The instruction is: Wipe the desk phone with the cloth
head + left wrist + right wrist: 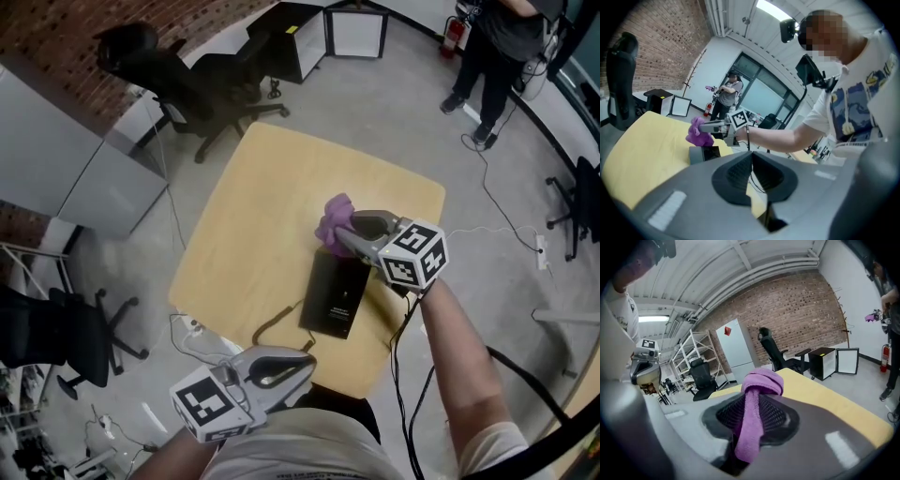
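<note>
A black desk phone point(335, 294) lies flat on the yellow table point(262, 206), toward its near right side; in the left gripper view the phone point(704, 153) sits just below the cloth. My right gripper point(343, 232) is shut on a bunched purple cloth point(332, 219) at the phone's far end. In the right gripper view the cloth point(755, 404) hangs pinched between the jaws of the right gripper point(757, 397). My left gripper point(302, 362) hovers at the table's near edge, apart from the phone, its jaws shut with nothing between them in the left gripper view point(751, 158).
A dark cord point(274, 324) runs from the phone over the near edge. Black office chairs point(178, 84) stand beyond the far left corner and at the left point(66, 342). A person point(497, 56) stands at the back right. Cables point(497, 202) trail on the floor.
</note>
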Demonstrator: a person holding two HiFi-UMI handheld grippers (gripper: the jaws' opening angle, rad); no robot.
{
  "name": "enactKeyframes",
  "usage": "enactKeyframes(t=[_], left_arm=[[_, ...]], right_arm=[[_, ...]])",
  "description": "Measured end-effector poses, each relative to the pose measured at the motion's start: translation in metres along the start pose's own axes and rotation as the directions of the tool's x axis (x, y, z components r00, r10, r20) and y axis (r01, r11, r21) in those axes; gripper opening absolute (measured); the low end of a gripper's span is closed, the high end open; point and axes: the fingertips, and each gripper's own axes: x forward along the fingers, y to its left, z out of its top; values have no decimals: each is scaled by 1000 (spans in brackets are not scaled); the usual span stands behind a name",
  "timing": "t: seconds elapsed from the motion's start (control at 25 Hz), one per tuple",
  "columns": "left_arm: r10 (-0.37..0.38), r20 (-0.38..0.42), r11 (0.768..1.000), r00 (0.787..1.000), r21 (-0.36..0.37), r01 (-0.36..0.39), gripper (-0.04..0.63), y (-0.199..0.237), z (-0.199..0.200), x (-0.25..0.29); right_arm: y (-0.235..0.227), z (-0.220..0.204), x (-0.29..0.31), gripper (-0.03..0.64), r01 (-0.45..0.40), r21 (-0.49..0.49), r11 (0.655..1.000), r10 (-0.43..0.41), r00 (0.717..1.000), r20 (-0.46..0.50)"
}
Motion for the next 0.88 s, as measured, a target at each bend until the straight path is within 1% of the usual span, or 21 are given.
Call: enactKeyframes(t=[0.12,0.2,0.32,0.44,0.52,0.64,0.76,0.88], left_arm=[[9,-1,1000,1000,-15,-9,6,3,0,-1],[8,-6,1000,1000,-29,-8,6,3,1,0],[11,-7,999,1000,-31,-11,5,4,-1,0],[7,-12,999,1000,-47,-8,6,3,3,2],[9,-12,999,1000,-46,-9,6,4,1,1],[13,-6,999,1000,-39,-13,6,5,0,-1],[10,-7,999,1000,-36,-10,6,3,0,-1],[2,-11,999,1000,-36,-3,6,1,-1,-1]], right_arm=[[1,-17,18,89,-43,-14,999,42,996,-74],[-1,-29,26,89,-52,-28,998,48,991,-124],[-9,-41,33,90,-44,-47,998,35,983,-178],[-20,-50,35,89,-29,-56,998,17,977,-214],[-26,-53,35,89,-14,-66,998,-1,973,-231],[-33,-51,30,89,11,-70,998,-27,973,-227],[-34,-37,15,89,23,-56,998,-32,984,-173],[-27,-19,-3,89,15,-48,999,-20,994,-110]])
